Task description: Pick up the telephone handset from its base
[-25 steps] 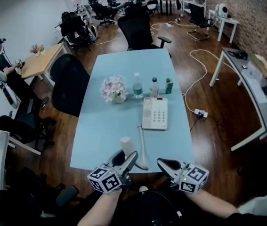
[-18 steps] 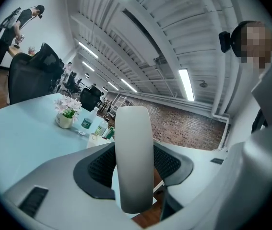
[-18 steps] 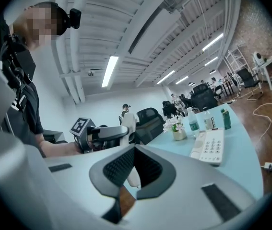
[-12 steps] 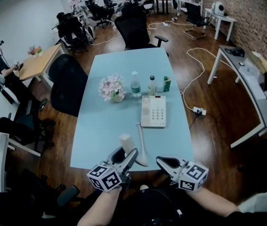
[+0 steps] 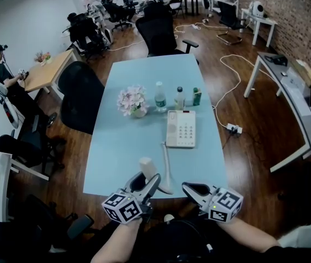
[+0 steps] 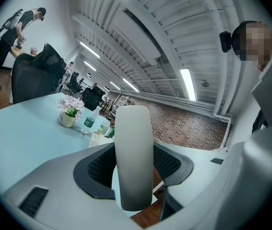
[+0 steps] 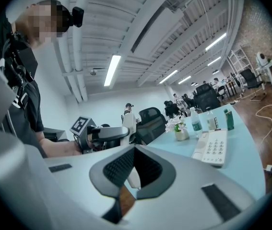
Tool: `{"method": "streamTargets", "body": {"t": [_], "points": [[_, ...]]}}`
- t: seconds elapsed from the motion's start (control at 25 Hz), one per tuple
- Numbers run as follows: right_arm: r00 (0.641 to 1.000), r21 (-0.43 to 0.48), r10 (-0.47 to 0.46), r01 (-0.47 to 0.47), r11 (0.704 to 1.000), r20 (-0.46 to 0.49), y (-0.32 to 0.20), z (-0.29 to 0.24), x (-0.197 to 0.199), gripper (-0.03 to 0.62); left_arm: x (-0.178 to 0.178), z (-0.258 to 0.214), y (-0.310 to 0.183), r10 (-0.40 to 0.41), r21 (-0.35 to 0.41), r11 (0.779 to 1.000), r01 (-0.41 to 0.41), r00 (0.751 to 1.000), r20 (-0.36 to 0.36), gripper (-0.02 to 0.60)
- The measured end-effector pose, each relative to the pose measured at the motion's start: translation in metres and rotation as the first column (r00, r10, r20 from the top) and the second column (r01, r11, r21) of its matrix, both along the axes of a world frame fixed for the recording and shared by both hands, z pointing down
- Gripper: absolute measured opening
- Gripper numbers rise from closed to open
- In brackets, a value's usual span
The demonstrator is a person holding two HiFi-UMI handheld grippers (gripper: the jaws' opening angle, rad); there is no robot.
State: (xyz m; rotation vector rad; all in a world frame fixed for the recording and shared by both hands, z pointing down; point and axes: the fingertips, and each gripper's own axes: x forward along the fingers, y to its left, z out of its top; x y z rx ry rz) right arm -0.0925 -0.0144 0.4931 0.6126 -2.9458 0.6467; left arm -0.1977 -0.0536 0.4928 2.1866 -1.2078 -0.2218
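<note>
Markings: bottle labels and keypad digits too small to read; square black-and-white markers on both gripper cubes.
Containers: pale pot (image 5: 137, 114) w/ pink-white flowers; clear bottle (image 5: 160, 98), green-white label; smaller bottle (image 5: 180, 99); green container (image 5: 197, 96). All in a row just behind the base; contents not discernible.
Base (image 5: 181, 129): flat on light blue counter (image 5: 117, 147), keypad up, cradle side bare.
Handset (image 5: 147, 167): off the base, over near edge of counter, well apart from base. Long axis near upright, free end up above the jaws.
Left hand-held gripper (image 5: 147, 181): jaws clamped on the handset, one pad each side.
Right hand-held gripper (image 5: 192, 190): jaw tips together, nothing between; near counter's near edge.
Other: slim white item (image 5: 166, 166) lies lengthwise on counter between the grippers and the base; type unclear.
</note>
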Motion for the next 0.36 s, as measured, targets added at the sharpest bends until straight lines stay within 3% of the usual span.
{"method": "streamTargets", "body": {"t": [0.36], "points": [[1.000,-0.003,-0.011,0.011,1.000,-0.008,0.0040,0.0032,0.0022,0.015,0.0019,0.0002,-0.0048,-0.006,0.001,1.000,0.006,1.000,0.004,0.230]]}}
